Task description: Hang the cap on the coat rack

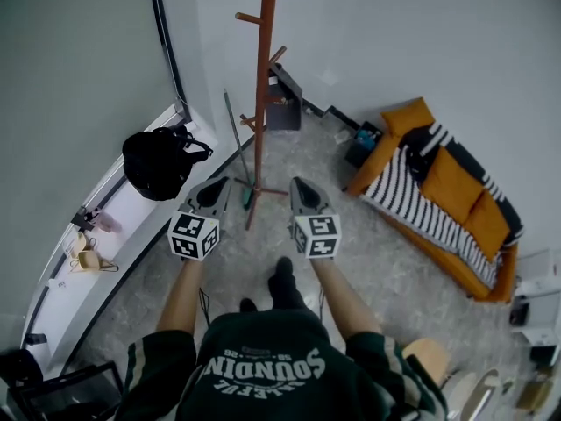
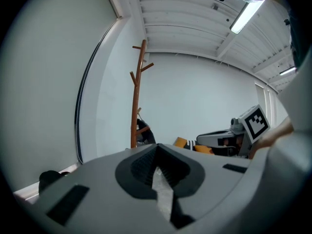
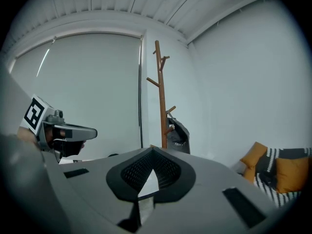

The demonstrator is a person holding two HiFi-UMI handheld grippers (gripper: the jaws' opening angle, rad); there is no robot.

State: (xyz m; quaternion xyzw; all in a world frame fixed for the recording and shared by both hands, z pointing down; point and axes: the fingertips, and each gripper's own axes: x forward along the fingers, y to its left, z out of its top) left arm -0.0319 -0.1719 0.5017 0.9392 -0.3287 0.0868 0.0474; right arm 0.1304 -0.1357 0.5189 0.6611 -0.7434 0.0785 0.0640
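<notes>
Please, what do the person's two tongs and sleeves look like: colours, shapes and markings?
The left tongs and right tongs are grey, wedge-shaped shells with black ribbed pads inside. Each carries a white cube with black square markers. No cables show. The sleeves are dark green with pale stripes and end near the elbows. The sweatshirt has white lettering.

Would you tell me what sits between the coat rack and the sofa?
In the head view, a small dark box sits on the floor there, close beside the sofa.
</notes>
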